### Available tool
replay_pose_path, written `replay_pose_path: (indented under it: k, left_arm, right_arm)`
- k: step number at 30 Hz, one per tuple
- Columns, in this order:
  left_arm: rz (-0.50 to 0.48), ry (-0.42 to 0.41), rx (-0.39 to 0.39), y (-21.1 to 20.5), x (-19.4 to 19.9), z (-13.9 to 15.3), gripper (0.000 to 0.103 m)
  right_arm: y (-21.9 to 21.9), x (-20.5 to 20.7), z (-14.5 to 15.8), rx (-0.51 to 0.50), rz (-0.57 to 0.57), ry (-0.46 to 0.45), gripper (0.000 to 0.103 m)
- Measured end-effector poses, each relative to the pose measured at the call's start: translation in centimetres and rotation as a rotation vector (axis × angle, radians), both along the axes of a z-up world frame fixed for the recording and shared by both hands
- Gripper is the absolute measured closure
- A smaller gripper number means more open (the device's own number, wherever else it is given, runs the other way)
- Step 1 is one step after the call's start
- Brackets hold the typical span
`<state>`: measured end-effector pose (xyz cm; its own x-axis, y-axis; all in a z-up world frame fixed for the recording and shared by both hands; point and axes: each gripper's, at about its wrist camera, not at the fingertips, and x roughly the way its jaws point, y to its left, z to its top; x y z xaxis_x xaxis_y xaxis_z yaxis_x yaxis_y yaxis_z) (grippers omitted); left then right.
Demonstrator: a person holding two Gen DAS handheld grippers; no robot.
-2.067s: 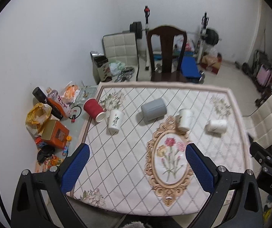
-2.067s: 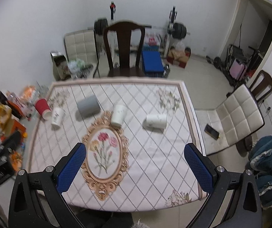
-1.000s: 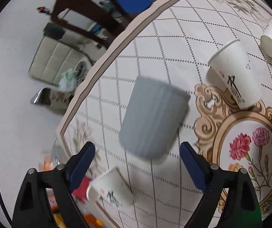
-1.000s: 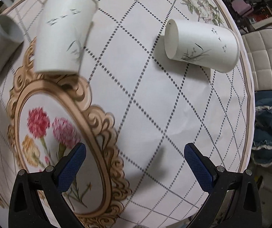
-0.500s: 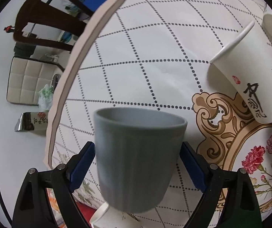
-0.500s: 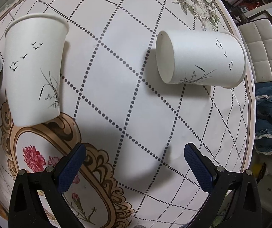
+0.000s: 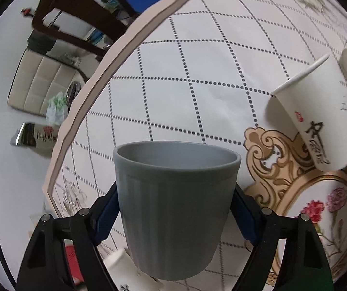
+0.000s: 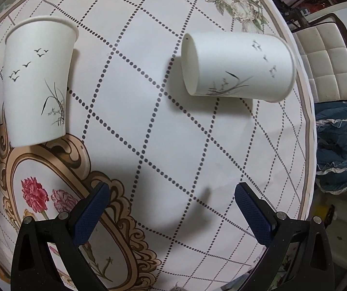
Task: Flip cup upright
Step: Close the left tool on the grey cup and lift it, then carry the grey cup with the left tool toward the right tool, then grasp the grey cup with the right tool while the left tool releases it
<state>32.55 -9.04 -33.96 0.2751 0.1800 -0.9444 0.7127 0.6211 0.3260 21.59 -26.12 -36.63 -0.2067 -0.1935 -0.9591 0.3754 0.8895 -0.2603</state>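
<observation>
The table (image 8: 163, 150), spread with a diamond-dotted cloth and a gilt floral medallion, carries several cups, and the coming move turns on how two of them lie to the two tools. In the left wrist view the grey cup (image 7: 176, 208) sits between the blue pads of the left hand-held gripper (image 7: 174, 214), which is clenched on its lower body; its mouth faces up and its long axis runs roughly vertical in that view, so it looks already turned upright, though whether its base touches the table is hidden. The right hand-held gripper (image 8: 172, 212) is released, jaws wide and holding nothing, above bare cloth. Ahead of it and a little to its right, near the table's far right edge, lies the white paper cup on its side (image 8: 239, 66), long axis running left to right across the gripper's line of sight, one round end facing left. The right hand is clearly the nearer one to it. The standing white cup with birds (image 8: 39, 82) rises at the left, between the two tools. My reading is that the fallen cup is the next one to right.
</observation>
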Motion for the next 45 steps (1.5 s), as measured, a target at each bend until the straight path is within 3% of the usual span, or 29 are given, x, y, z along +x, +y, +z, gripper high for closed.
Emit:
replay_pose_path:
  k: [4,13,23,28,31,40,45]
  left_arm:
    - [0.099,0.025,-0.049,1.5,-1.2,1.8,0.021]
    - [0.399,0.172,-0.178,6.0,-7.4,4.8,0.021]
    - [0.819,0.408,-0.357,8.2,-17.2,2.5,0.021]
    - [0.98,0.458,-0.442,7.4,-19.1,0.9,0.021]
    - [1.004,0.441,-0.449,6.0,-18.8,0.3,0.021]
    - [0.836,0.322,-0.335,0.1,-18.3,-1.0,0.021]
    - [0.804,0.323,-0.314,-1.3,-18.2,-1.8,0.02]
  right_arm:
    - [0.3,-0.7,1.0,0.003,0.001,-0.016,0.0]
    - [0.0,-4.1,2.8,0.034,0.06,-0.043,0.0]
    - [-1.0,-7.9,3.2,0.062,0.136,-0.047,0.0]
    - [-2.4,-10.0,2.3,0.048,0.154,-0.037,0.0]
    - [-3.2,-10.1,1.8,0.025,0.15,-0.025,0.0]
    - [-6.9,-12.6,0.0,-0.002,0.096,0.017,0.0]
    - [-7.2,-13.0,-0.3,0.002,0.079,0.026,0.0]
